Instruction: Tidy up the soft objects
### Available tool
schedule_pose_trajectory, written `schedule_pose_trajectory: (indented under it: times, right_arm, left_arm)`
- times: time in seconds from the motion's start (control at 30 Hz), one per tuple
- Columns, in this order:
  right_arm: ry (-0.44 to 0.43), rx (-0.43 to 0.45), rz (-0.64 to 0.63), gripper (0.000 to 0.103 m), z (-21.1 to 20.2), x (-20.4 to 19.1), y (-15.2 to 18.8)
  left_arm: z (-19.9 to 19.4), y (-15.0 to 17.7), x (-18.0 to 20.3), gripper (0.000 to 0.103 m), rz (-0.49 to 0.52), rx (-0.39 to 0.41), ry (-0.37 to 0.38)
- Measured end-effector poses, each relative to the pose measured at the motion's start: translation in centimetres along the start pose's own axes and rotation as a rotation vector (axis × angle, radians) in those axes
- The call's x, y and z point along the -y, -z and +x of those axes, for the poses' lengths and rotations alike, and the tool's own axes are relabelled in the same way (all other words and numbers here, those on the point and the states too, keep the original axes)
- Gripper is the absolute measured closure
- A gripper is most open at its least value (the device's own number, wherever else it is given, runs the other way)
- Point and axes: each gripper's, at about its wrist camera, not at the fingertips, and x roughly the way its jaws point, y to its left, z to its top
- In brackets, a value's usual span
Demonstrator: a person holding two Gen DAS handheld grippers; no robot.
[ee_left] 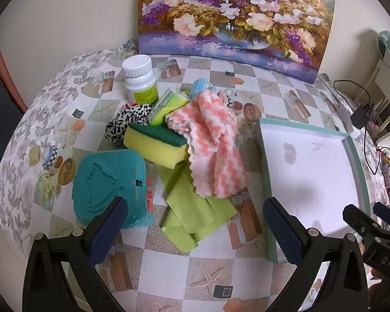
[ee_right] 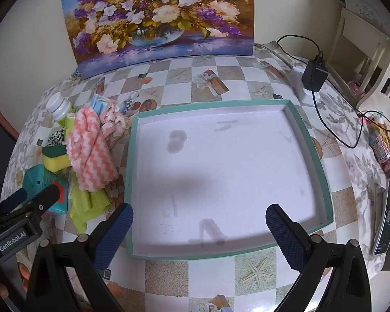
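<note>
Left gripper (ee_left: pixel 195 223) spread wide, holding nothing, above lime cloth (ee_left: pixel 195 208). Right gripper (ee_right: pixel 199 230) equally wide, empty-jawed, over near edge of tray (ee_right: pixel 322 171). Farther off, beside tray's left edge: yellow sponge (ee_left: pixel 156 143), pink-striped towel (ee_left: pixel 215 145).

Left claw (ee_left: pixel 195 223): black arms, blue textured pads, silver screws.

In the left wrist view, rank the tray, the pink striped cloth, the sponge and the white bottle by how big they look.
1. tray
2. pink striped cloth
3. sponge
4. white bottle; it stands farthest from the camera, so its true size is unsure.
</note>
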Motion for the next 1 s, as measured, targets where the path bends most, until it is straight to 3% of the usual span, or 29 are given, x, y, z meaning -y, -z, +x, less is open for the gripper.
schedule_pose_trajectory:
  times: [1.0]
  right_arm:
    - [0.018, 0.000, 0.010, 0.000, 0.08, 0.13, -0.08]
  left_arm:
    - [-0.59, -0.25, -0.32, 0.000, -0.002, 0.002, 0.018]
